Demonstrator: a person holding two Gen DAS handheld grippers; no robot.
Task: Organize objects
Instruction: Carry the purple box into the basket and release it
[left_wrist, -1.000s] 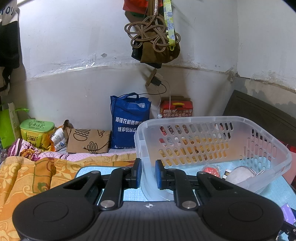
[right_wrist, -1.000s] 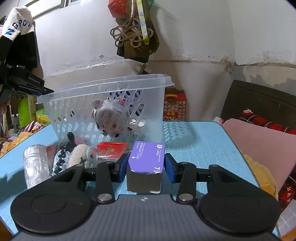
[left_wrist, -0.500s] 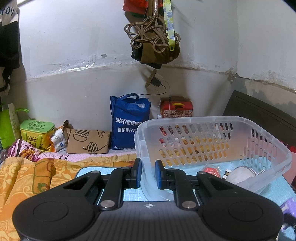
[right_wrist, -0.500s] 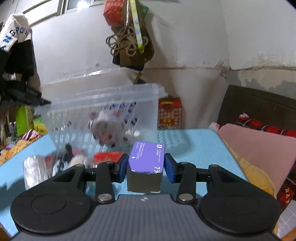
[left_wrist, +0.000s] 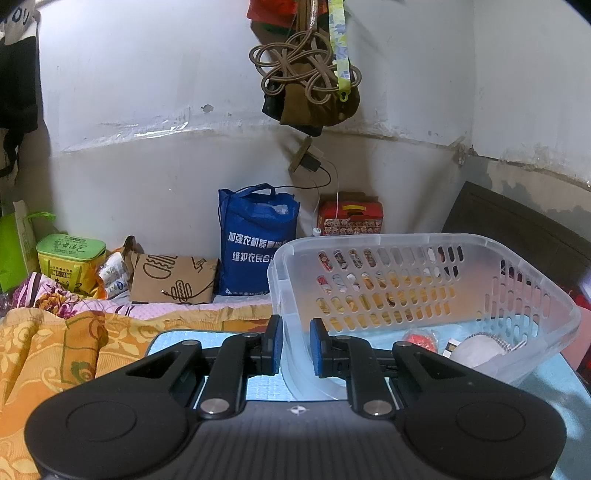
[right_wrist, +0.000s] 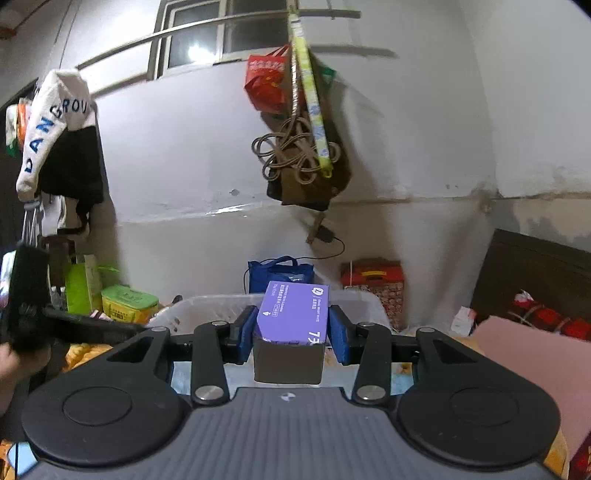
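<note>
Our right gripper (right_wrist: 291, 334) is clamped on a purple box (right_wrist: 295, 312); of its white print we can read only "7" at the near corner. The box sits raised in front of the clear basket (right_wrist: 207, 306). Our left gripper (left_wrist: 296, 345) pinches the basket's near rim (left_wrist: 291, 332), pads close together. The far blue bag (left_wrist: 256, 240) carries white Chinese characters. At the left, a hanging garment (right_wrist: 51, 122) reads "ANGROU".
</note>
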